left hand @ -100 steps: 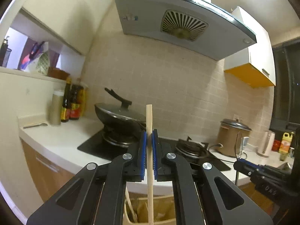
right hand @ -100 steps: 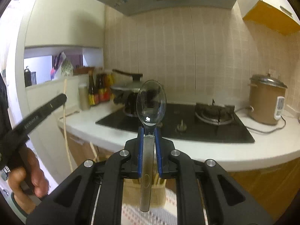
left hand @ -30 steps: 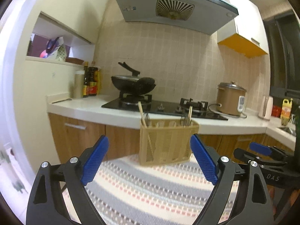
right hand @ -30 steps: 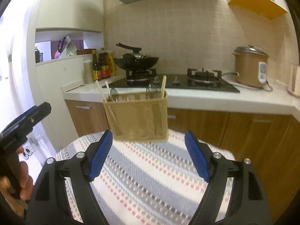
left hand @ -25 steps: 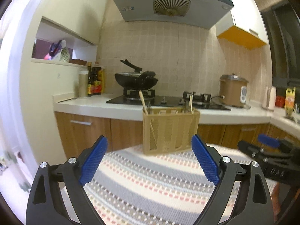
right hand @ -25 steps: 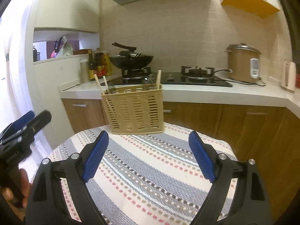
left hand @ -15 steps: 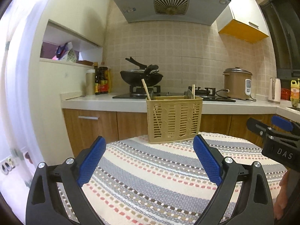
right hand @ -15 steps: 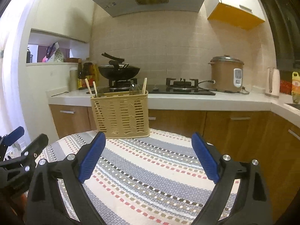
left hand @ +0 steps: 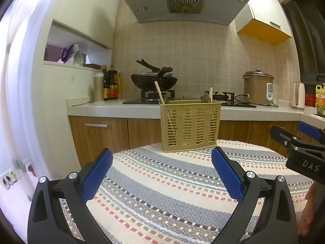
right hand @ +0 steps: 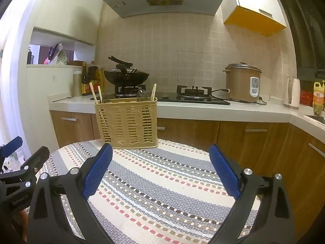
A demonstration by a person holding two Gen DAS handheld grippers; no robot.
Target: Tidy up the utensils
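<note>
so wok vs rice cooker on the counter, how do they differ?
The wok is black, wide and shallow; the rice cooker is tan, tall and upright. The wok sits on a stove burner; the rice cooker stands on the white counter to the right, cord plugged in. Both have lids on.

A striped cloth (left hand: 162, 193) covered the round surface (right hand: 53, 152); a tan slotted basket (left hand: 190, 126) stood at its far edge.
</note>
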